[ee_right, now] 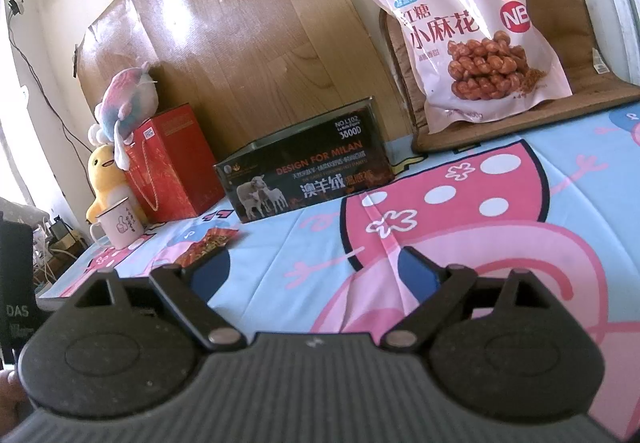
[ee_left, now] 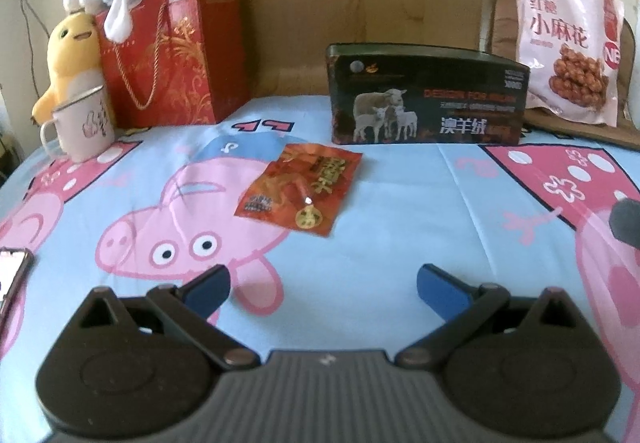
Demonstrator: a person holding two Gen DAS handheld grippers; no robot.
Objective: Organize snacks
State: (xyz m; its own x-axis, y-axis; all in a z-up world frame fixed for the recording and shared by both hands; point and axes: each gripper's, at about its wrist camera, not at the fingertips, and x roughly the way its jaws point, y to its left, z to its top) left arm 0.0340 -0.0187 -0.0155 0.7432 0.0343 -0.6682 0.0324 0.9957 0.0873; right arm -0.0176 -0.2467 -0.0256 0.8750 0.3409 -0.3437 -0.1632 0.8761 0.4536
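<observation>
The left hand-held gripper (ee_left: pixel 323 285) hangs released over the cartoon-pig sheet (ee_left: pixel 400 223), its blue pads wide apart with nothing between them; the small red snack packet (ee_left: pixel 298 189) lies flat on the sheet just ahead of it, in front of the dark sheep-printed box (ee_left: pixel 428 97); the right hand-held gripper (ee_right: pixel 316 273) is likewise spread and empty, well short of the large pink snack bag (ee_right: pixel 468 31), which leans upright on a brown cushion (ee_right: pixel 560 43) behind the box; a red gift bag (ee_left: pixel 172 51), a yellow plush (ee_left: pixel 70 51) and a white mug (ee_left: pixel 82 123) stand at the far left.
</observation>
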